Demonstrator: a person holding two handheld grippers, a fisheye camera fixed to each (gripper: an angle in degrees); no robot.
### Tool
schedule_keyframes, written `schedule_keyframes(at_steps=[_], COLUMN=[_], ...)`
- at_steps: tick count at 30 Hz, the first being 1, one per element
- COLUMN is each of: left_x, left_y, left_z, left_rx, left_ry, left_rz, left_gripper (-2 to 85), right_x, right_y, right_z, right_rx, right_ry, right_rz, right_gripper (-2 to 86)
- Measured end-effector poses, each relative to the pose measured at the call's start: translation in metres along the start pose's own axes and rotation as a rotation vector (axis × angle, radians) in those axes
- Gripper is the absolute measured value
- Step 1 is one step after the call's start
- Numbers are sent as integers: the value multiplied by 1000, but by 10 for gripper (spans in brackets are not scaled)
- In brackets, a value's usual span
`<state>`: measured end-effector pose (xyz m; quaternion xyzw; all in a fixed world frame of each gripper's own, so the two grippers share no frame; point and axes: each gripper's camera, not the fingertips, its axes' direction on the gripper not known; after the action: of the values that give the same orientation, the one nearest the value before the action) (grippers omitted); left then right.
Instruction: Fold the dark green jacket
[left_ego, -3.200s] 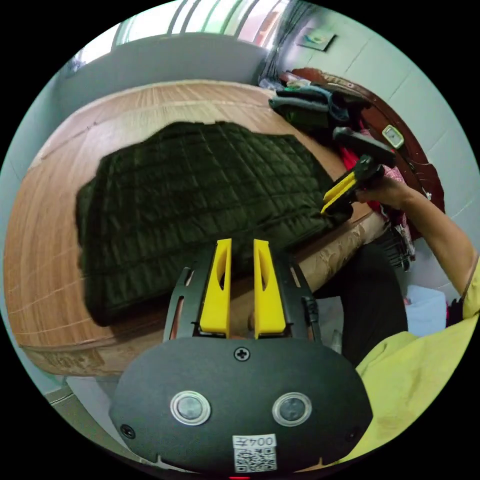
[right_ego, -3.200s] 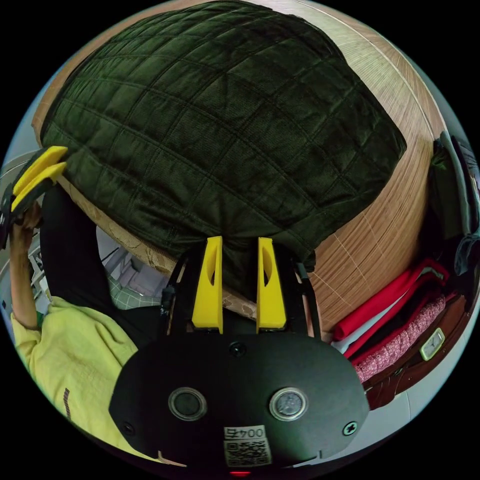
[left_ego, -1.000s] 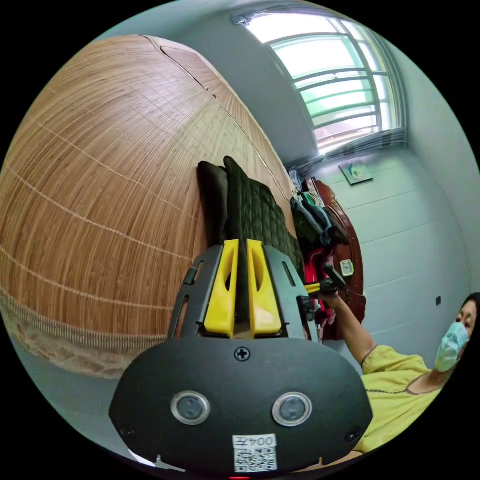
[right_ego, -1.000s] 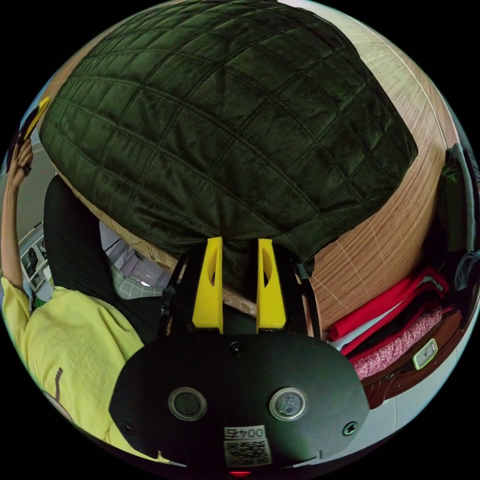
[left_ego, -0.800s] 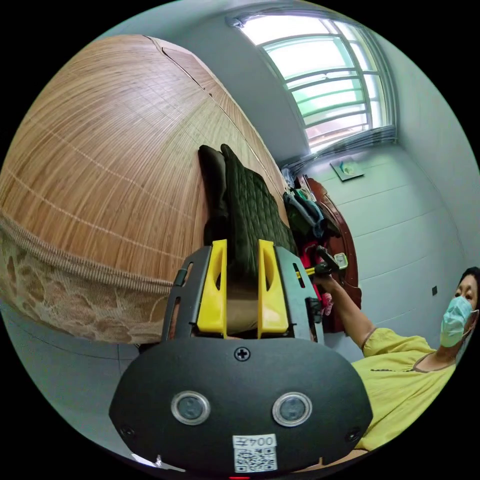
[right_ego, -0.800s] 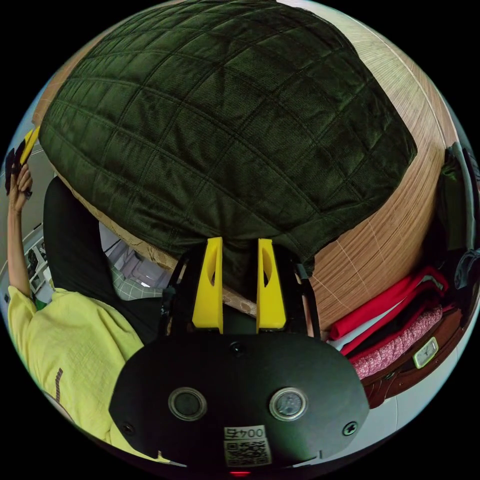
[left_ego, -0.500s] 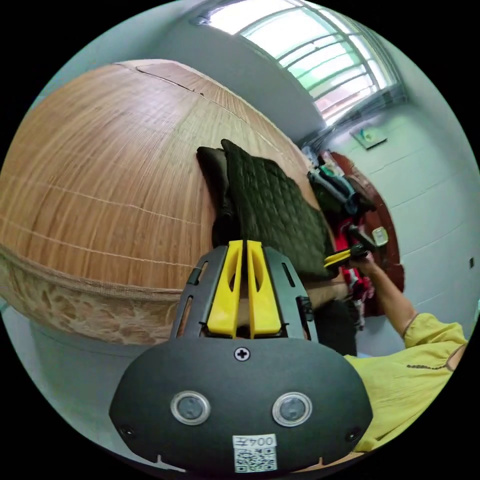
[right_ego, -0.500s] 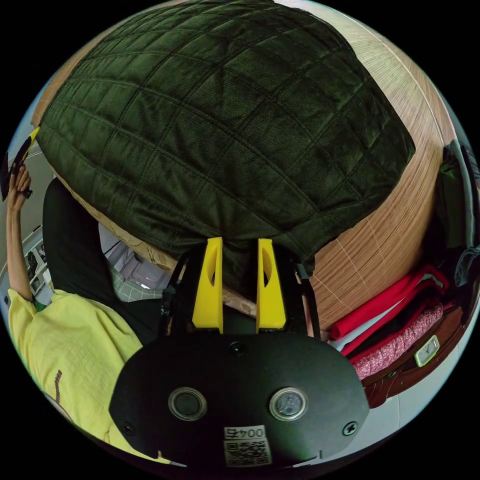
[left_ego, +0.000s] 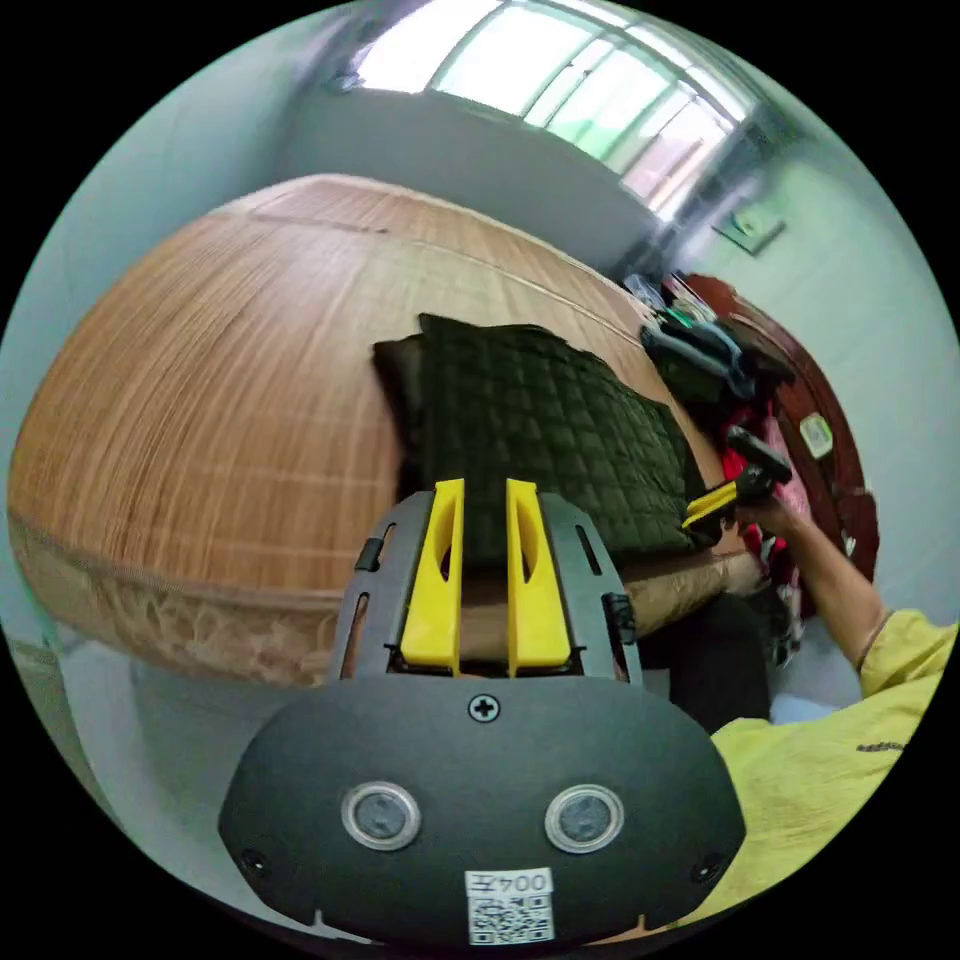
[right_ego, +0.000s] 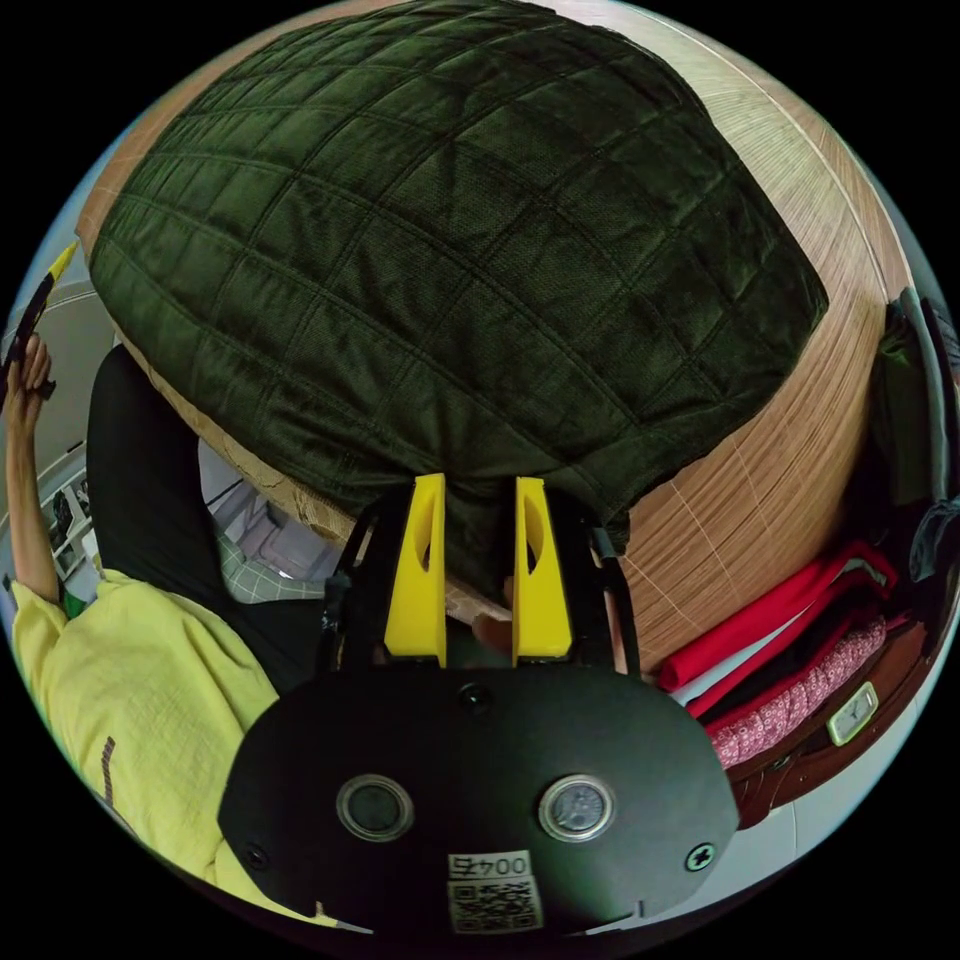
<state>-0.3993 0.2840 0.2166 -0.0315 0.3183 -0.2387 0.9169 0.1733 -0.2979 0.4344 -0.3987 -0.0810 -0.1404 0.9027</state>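
Observation:
The dark green quilted jacket (left_ego: 540, 440) lies folded into a thick rectangle on the woven bed mat (left_ego: 220, 380), its near edge at the bed's side. My left gripper (left_ego: 484, 490) hovers off the bed's edge before the jacket's near left corner, jaws partly open and holding nothing. At the jacket's near right corner sits my right gripper (left_ego: 712, 503). In the right gripper view the jacket (right_ego: 450, 250) spreads wide, and the right gripper (right_ego: 478, 490) has its jaws wide apart with the jacket's overhanging hem between them. The left gripper (right_ego: 45, 285) shows at the far left edge.
A pile of folded clothes (left_ego: 710, 355) lies by the dark wooden headboard (left_ego: 830, 440). Red and patterned fabrics (right_ego: 770, 620) sit right of the mat (right_ego: 780, 480). The person's yellow sleeve (right_ego: 130, 680) and dark trousers stand against the bed's side. A window (left_ego: 560, 70) is behind the bed.
The left gripper opened wide, closed almost shut, and now stands partly open; its camera swung round to face the jacket from the bed's edge. The right gripper and jacket stayed still.

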Motion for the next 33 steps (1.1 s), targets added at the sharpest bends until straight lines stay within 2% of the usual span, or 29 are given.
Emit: schedule_keyframes(at_steps=[3, 6, 9, 13, 16, 18, 19, 21, 23, 29, 31, 33], left_x=[72, 103, 121, 137, 151, 161, 163, 171, 176, 191, 194, 197], left_y=[-22, -27, -20, -25, -29, -32, -33, -35, -37, -41, -42, -43], left_z=[50, 103, 111, 115, 119, 121, 122, 124, 125, 128, 129, 129], left_rx=[-54, -190, -132, -153, -169, -174, -175, -179, -181, -183, -184, -182], left_ry=[-30, -62, -113, -101, -108, -110, -110, -108, -105, -104, -97, -89], left_rz=[142, 153, 194, 194, 180, 168, 167, 161, 153, 139, 132, 132], left_gripper=[48, 33, 22, 16, 14, 14, 14, 13, 13, 12, 12, 12], right_x=[2, 7, 17, 36, 69, 106, 116, 154, 166, 163, 165, 160], right_y=[27, 62, 107, 177, 251, 313, 327, 365, 378, 369, 370, 387], right_z=[-3, -5, -4, -2, 0, 13, 18, 43, 53, 54, 52, 33], right_rx=[44, 135, 288, 533, 773, 956, 990, 1069, 1074, 950, 923, 944], right_ry=[17, 17, 6, -88, -296, -437, -483, -708, -761, -737, -747, -620], right_rz=[12, 22, 38, 63, 127, 249, 280, 374, 400, 324, 320, 352], right_gripper=[109, 109, 107, 107, 102, 101, 100, 94, 88, 103, 79, 42])
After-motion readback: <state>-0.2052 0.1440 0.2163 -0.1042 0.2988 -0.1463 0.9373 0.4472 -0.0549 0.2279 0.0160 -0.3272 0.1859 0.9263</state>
